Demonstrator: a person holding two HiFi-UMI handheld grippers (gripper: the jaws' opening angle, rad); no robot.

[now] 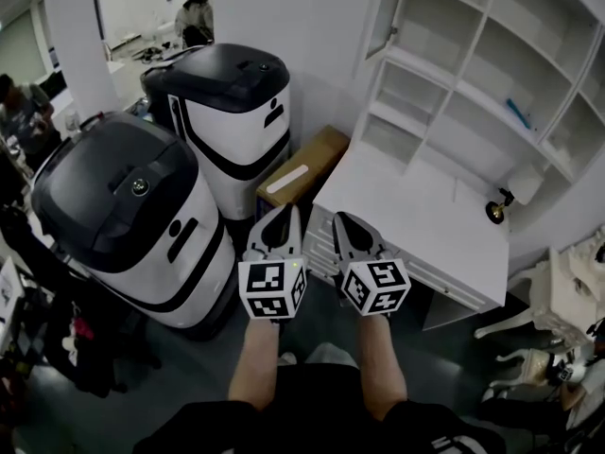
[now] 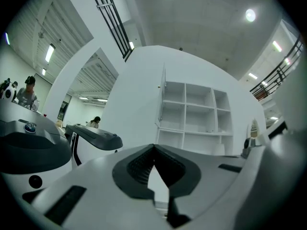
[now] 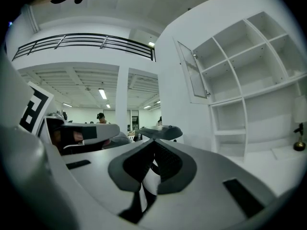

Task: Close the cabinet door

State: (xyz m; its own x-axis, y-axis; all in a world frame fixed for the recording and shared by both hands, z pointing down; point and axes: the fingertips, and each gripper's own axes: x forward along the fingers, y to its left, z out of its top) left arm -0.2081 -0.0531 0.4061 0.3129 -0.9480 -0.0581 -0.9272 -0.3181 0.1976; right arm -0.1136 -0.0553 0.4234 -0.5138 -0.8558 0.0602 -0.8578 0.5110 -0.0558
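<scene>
The left tongs (image 1: 284,214) and right tongs (image 1: 345,223), both pinched together on nothing, hover beside the desk (image 1: 416,206) below the open cabinet door (image 1: 385,17).

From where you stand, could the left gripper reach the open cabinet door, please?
Probably, though likely with a lean forward: the left gripper is shut and empty, and only the low white desk top lies between it and the open cabinet door.
</scene>
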